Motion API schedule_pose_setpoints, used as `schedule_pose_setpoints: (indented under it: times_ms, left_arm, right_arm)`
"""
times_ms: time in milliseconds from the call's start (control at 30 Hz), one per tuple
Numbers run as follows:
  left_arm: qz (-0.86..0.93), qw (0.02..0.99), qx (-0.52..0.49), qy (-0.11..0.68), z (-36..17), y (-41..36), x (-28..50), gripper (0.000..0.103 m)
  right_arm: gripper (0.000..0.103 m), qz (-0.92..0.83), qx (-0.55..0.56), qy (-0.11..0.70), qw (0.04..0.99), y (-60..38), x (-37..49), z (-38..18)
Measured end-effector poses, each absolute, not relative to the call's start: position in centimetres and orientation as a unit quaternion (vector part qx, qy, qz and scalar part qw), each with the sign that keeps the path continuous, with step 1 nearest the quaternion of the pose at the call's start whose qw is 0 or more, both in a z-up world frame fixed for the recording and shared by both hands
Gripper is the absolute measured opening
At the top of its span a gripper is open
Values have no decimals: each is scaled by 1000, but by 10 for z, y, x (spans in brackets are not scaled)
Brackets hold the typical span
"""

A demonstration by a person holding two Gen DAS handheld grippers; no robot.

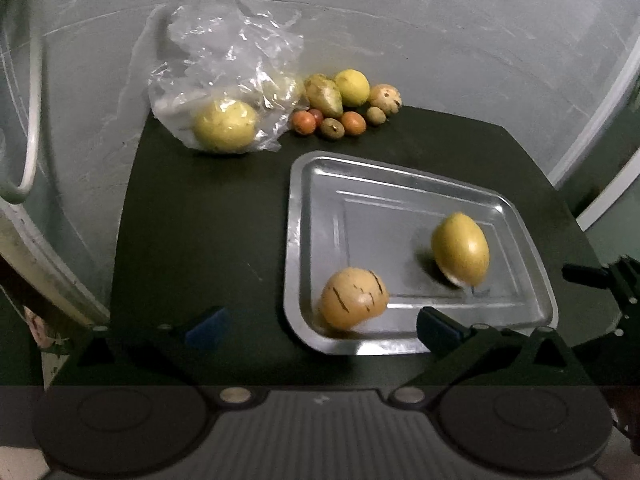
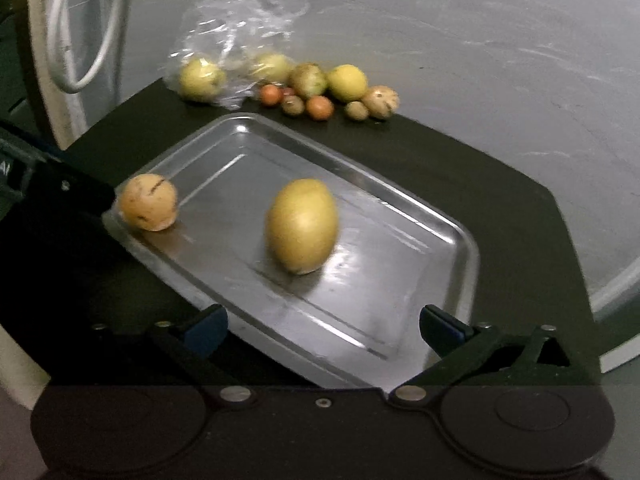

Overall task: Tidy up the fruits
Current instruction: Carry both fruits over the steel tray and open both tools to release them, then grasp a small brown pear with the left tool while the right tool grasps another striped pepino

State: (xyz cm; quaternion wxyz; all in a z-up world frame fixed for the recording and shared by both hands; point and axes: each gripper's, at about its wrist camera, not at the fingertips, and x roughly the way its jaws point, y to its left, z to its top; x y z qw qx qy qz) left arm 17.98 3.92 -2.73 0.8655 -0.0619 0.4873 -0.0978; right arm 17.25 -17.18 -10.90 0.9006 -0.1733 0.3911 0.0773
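We have 2 fruits in the tray (image 2: 436, 236), a yellow one (image 2: 302, 226) mid-frame and a striped one (image 2: 148, 202) at left. The pile (image 2: 320, 88) and bag (image 1: 228, 76) wait at top. Left gripper (image 1: 320, 326) and right gripper (image 2: 322, 326) gape, released.

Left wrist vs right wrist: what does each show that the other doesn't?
Left wrist only: the open left gripper over the near rim of the shiny rectangular metal tray, and one large yellow fruit in the crumpled clear plastic bag.

Right wrist only: the open right gripper, and a second yellow fruit showing in the bag.

Both: the tray holding the tan striped round fruit and the yellow oval fruit, plus the pile of loose small fruits on the dark table.
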Motion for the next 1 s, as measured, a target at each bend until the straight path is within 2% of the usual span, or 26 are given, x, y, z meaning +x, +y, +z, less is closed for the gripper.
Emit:
schedule_pose_setpoints:
  times_ms: [633, 1000]
  left_arm:
    - [-33, 875, -90, 474, -28, 18, 247, 102]
    - [-6, 878, -86, 470, -38, -2, 290, 102]
  right_arm:
    - [102, 57, -137, 330, 932, -226, 229, -99]
    - [102, 95, -153, 324, 929, -237, 284, -106]
